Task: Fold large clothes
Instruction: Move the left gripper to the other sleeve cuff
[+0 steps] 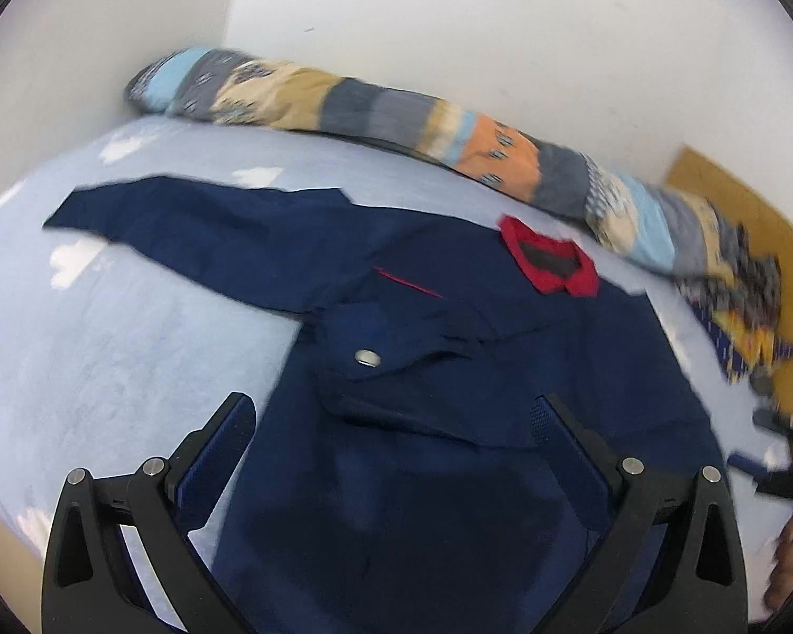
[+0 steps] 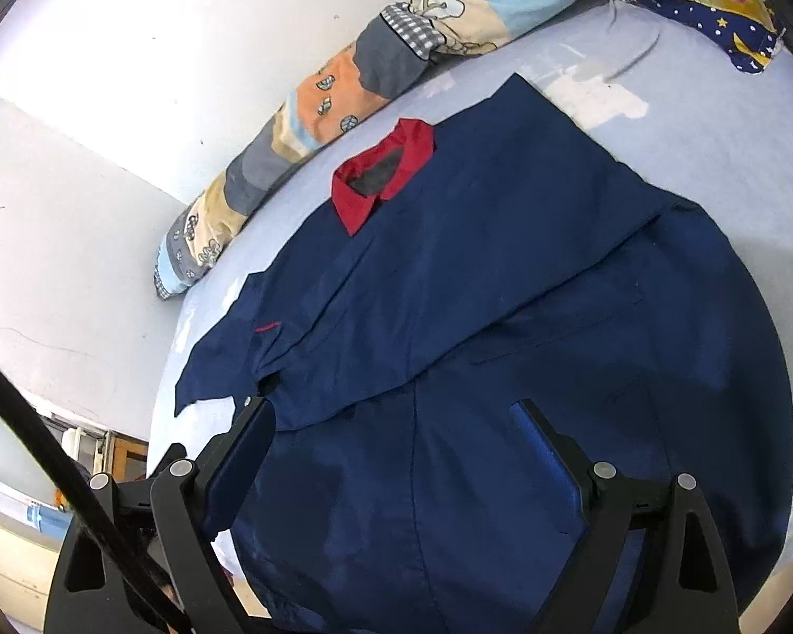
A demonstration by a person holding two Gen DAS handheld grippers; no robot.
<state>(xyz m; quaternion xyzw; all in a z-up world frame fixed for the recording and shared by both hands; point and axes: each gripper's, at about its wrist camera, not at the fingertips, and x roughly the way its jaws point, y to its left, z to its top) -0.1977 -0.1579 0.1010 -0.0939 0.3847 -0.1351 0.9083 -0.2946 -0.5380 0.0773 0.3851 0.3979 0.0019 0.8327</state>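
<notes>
Nearest the lens in the left wrist view, the left tongs (image 1: 394,412) stand wide apart with nothing between the pads, hovering over the lower body of the navy jacket (image 1: 449,422) that lies spread on the bed (image 1: 105,343). Just ahead of them sits a folded-in cuff with a metal snap (image 1: 366,356). The other sleeve (image 1: 195,232) still stretches out flat to the upper left, well off from the tongs, and the red collar (image 1: 550,259) lies beyond to the upper right, near a patterned rolled quilt (image 1: 343,100) by the wall.

In the right wrist view, the right tongs (image 2: 394,417) also gape empty above the jacket's hem. The jacket's long axis runs away from them toward the collar. The outstretched sleeve lies on the left tongs' side, so that hand looks better placed for the next fold.

No brand, label or readable writing shows.
</notes>
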